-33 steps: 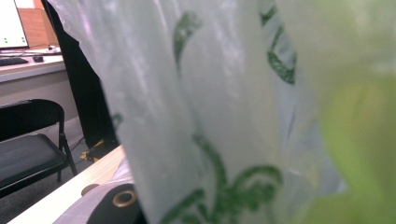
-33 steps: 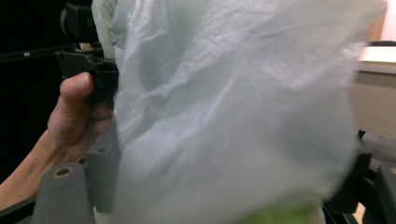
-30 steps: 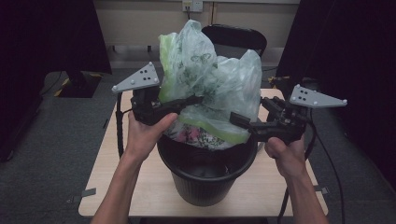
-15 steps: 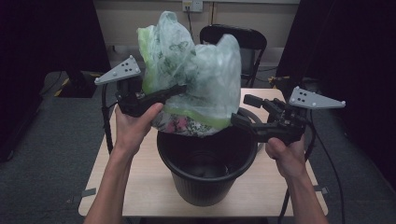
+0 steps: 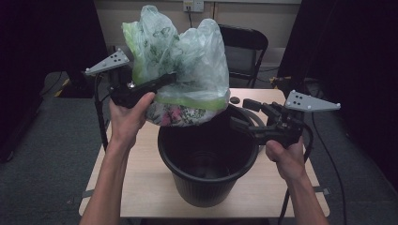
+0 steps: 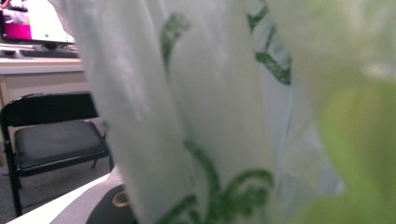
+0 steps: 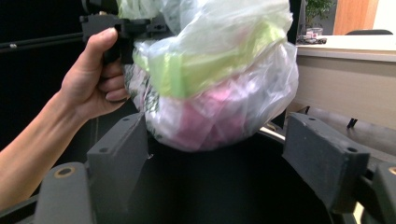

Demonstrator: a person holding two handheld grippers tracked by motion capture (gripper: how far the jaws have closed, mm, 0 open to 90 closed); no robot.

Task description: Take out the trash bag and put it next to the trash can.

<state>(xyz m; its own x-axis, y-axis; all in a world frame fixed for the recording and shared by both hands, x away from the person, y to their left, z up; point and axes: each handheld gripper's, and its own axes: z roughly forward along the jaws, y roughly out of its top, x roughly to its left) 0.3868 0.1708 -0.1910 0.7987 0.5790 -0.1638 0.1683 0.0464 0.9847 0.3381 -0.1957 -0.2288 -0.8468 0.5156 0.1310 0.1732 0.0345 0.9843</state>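
Since a second ago: filled plastic bin liner (image 5: 180,70) raised higher and carried toward the person's left, bottom now clear of black bin (image 5: 206,159) rim. Left gripper (image 5: 166,79) clamped tight on the liner's side, bearing it. Right gripper (image 5: 239,115) parted wide, jaws straddling the bin's rim, nothing pinched. Bin on table (image 5: 141,187), looks emptied. Judged: lift-out done; setting bag down remains.

wooden table (image 5: 141,187): under the work, near centre | black folding chair (image 5: 244,51): far side, behind table | small black disc (image 5: 234,100): on table, far right part | wall outlet (image 5: 193,4): far wall | grey carpet (image 5: 51,154): left
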